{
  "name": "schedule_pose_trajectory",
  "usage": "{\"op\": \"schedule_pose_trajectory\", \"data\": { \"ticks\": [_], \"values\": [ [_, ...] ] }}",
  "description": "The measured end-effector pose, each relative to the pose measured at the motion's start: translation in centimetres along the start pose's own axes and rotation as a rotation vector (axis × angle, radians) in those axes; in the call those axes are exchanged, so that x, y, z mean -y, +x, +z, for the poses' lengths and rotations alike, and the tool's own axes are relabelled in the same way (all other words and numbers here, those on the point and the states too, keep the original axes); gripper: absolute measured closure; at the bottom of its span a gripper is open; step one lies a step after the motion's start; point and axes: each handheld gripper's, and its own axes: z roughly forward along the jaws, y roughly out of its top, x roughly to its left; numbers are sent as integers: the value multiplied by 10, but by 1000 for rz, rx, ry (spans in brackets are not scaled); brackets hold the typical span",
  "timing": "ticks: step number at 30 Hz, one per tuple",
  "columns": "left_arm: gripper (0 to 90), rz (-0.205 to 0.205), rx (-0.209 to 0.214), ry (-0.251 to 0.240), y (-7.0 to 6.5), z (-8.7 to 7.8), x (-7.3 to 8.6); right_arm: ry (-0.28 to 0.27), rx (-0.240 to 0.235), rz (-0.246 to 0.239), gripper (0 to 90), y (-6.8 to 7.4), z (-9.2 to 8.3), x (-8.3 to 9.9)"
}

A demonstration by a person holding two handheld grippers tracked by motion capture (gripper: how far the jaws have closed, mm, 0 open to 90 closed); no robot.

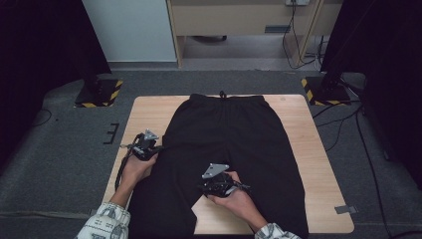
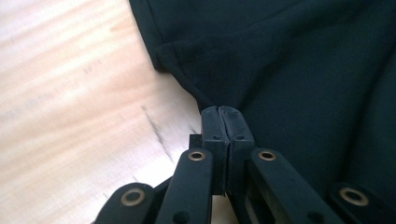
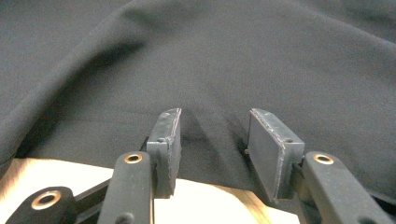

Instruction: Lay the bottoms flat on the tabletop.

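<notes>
Black trousers [image 1: 224, 134] lie flat on the wooden table [image 1: 149, 112], waistband at the far edge and legs running toward the person. My left gripper [image 1: 160, 148] is at the garment's left edge, and its jaws [image 2: 222, 112] are shut on that edge of the black cloth [image 2: 289, 60], beside bare wood [image 2: 70, 93]. My right gripper [image 1: 205, 188] sits where the two legs part. Its jaws [image 3: 215, 126] stand apart over the cloth [image 3: 210, 56], which puckers slightly between the pads without being squeezed. Wood [image 3: 205, 200] lies just under them.
Two stand bases with yellow-black stripes [image 1: 97, 93] [image 1: 326, 90] sit on the grey floor at the table's far corners, with cables trailing on the right. A strip of tape [image 1: 345, 209] marks the near right corner. Wooden furniture stands behind.
</notes>
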Motion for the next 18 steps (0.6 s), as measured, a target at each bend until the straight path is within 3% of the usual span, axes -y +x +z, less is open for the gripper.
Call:
{"op": "schedule_pose_trajectory", "data": {
  "ticks": [6, 8, 9, 12, 13, 18],
  "values": [
    [884, 4, -18, -21, 14, 8, -6, -9, 10, 11, 552, 1, 4, -2],
    [885, -12, -20, -24, 18, 10, -5, -9, 18, 11, 624, 1, 4, -3],
    [887, -16, -43, -4, 21, 13, -2, -4, 19, 12, 670, 1, 4, -4],
    [885, -36, -39, 5, 25, 15, 2, 1, 26, 3, 736, 0, 4, -4],
    [884, -36, -42, -1, 25, 13, 5, 7, 28, -10, 824, 0, 2, -4],
    [879, -44, -47, -8, 23, 10, 7, 19, 24, -18, 885, -4, -4, 0]
  ]
}}
